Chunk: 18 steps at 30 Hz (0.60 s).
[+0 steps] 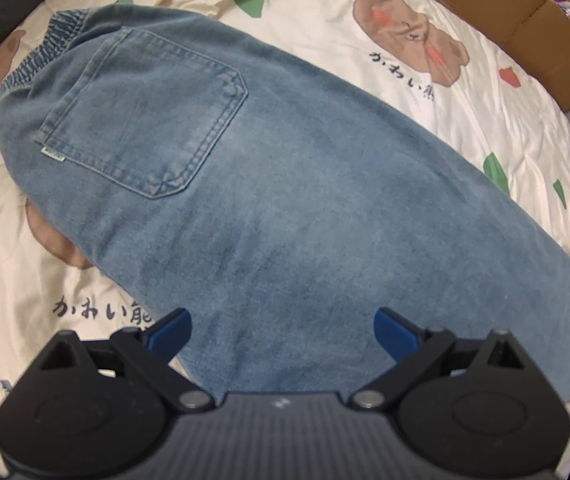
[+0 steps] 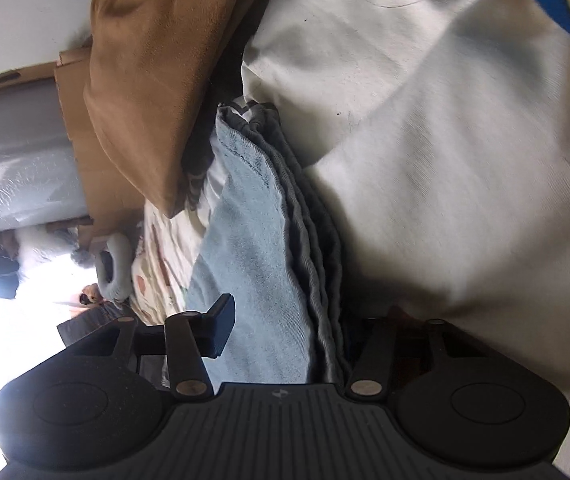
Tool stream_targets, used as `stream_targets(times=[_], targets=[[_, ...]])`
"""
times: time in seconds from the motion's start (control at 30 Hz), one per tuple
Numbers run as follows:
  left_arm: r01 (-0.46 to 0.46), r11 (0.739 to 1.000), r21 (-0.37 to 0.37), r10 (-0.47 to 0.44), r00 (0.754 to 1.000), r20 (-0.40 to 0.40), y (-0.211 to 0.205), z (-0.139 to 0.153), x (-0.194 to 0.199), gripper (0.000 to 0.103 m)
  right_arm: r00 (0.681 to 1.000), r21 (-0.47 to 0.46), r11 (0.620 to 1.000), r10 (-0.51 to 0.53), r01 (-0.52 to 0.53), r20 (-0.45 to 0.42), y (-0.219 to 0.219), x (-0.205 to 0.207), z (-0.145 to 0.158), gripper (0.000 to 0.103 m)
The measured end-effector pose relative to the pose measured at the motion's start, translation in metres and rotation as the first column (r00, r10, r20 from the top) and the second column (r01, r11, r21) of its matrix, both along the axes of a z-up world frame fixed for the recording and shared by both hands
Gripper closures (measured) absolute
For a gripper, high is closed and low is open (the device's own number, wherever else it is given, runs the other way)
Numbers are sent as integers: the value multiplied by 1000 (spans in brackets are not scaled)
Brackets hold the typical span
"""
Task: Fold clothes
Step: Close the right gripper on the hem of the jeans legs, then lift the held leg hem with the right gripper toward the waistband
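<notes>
A pair of light blue jeans [image 1: 269, 184] lies flat on the bedsheet, folded lengthwise, back pocket [image 1: 145, 116] up and elastic waistband [image 1: 45, 52] at the far left. My left gripper [image 1: 283, 332] hovers open and empty over the leg part, blue fingertips [image 1: 171, 330] spread wide. In the right wrist view the camera is rolled sideways; my right gripper [image 2: 285, 332] is open around the layered edge of the jeans [image 2: 269, 248]. Its left finger [image 2: 221, 326] shows beside the denim; the right finger is hidden under the fabric.
The cream bedsheet [image 1: 365, 12] has brown bear prints. A brown headboard [image 1: 525, 12] runs along the far right. In the right wrist view a brown pillow [image 2: 157, 72] lies beside the jeans and off-white cloth [image 2: 465, 160] fills the right side.
</notes>
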<state>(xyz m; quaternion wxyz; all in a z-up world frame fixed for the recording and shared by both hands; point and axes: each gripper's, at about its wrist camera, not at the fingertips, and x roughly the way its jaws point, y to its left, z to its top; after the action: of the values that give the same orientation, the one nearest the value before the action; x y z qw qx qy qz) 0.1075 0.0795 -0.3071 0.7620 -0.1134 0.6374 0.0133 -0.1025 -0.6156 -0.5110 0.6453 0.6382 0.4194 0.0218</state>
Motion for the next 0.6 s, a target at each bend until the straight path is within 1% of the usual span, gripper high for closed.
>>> stream_targets(times=[0.03, 0.07, 0.1, 0.13, 0.17, 0.23, 0.27, 0.37, 0.43, 0.6], targets=[[3, 1000, -1, -3, 1000, -1, 0, -1, 0, 4, 1000, -16, 1000, 10, -10, -11, 1, 2, 0, 62], [3, 1000, -3, -3, 1000, 0, 0, -2, 0, 4, 1000, -33, 999, 20, -20, -22, 2, 3, 1, 72], [2, 1000, -6, -2, 1000, 0, 0, -4, 0, 4, 999, -49, 998, 27, -29, -33, 3, 3, 2, 77], [1, 1000, -9, -1, 1000, 0, 0, -5, 0, 4, 999, -63, 997, 33, -35, -42, 3, 3, 2, 86], [1, 1000, -11, -1, 1000, 0, 0, -6, 0, 4, 998, -75, 996, 37, -41, -48, 3, 3, 4, 91], [2, 1000, -14, -2, 1000, 0, 0, -8, 0, 4, 998, -94, 994, 46, -50, -46, 4, 3, 10, 92], [4, 1000, -16, -4, 1000, -1, 0, -9, -1, 4, 998, -97, 994, 53, -56, -31, 5, 4, 16, 92], [4, 1000, -17, -4, 1000, -4, 1, -11, -2, 4, 996, -82, 994, 73, -68, 55, 9, 5, 36, 92], [0, 1000, -18, 0, 1000, -12, 3, -15, -2, 4, 993, -60, 995, 81, -76, 83, 12, 10, 41, 90], [-10, 1000, -24, 9, 1000, -20, 8, -21, -2, 4, 993, -90, 989, 115, -116, -11, 9, 23, 27, 87]])
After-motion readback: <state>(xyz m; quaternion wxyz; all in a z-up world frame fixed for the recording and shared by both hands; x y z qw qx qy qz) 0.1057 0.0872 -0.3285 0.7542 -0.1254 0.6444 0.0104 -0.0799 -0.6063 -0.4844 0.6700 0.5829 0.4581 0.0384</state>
